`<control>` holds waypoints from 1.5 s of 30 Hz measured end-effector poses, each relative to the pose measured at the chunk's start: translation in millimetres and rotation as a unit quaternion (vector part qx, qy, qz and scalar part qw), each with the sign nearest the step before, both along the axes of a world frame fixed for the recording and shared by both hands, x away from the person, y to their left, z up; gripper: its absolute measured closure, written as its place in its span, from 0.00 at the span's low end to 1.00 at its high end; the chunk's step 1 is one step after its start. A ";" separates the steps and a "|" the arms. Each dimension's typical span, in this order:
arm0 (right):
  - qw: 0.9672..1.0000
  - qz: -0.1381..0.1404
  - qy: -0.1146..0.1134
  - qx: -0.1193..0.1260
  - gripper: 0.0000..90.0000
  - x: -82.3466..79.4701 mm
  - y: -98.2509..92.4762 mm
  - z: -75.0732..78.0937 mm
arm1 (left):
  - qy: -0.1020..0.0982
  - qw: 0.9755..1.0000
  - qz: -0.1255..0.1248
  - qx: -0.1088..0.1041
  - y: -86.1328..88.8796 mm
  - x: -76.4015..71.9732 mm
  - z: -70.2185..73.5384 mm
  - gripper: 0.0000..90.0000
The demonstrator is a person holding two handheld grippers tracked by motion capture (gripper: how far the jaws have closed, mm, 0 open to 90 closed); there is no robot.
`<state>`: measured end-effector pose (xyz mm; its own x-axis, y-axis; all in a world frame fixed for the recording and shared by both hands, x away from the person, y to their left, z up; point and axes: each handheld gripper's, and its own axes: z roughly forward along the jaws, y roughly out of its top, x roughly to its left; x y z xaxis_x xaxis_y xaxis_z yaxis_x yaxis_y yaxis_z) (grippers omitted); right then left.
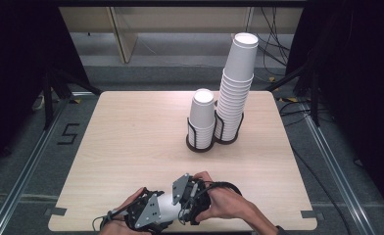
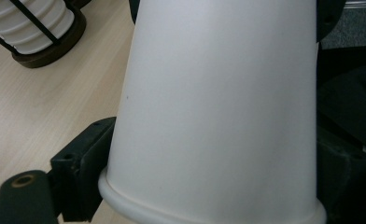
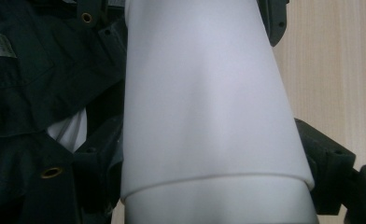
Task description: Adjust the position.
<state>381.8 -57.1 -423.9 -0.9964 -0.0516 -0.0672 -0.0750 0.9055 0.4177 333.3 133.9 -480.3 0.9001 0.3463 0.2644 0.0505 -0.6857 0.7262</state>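
Two nested white paper cups [image 1: 168,208] lie between both claws at the worktop's [image 1: 131,142] near edge. The left claw [image 1: 148,213] clasps the rim end, the right claw [image 1: 190,198] the other end. Likely step: pulling them apart, with opposite, steady tugs next. Stacked cups in holders [image 1: 214,127] stand well apart.

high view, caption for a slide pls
Two handheld grippers hold nested white paper cups at the table's near edge, two racked cup stacks behind.
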 end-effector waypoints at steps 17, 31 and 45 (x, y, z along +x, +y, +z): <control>0.988 0.023 0.055 0.140 0.27 25.9 -31.3 17.1 | 0.006 0.971 -0.007 -0.239 21.7 7.0 8.2 0.07; 0.993 0.031 0.054 0.105 0.26 25.1 -30.7 10.6 | -0.010 0.979 -0.029 -0.202 21.1 4.7 10.6 0.16; 0.995 0.030 0.018 0.090 0.19 22.5 -26.5 11.7 | -0.014 0.982 -0.025 -0.185 21.6 3.8 13.6 0.18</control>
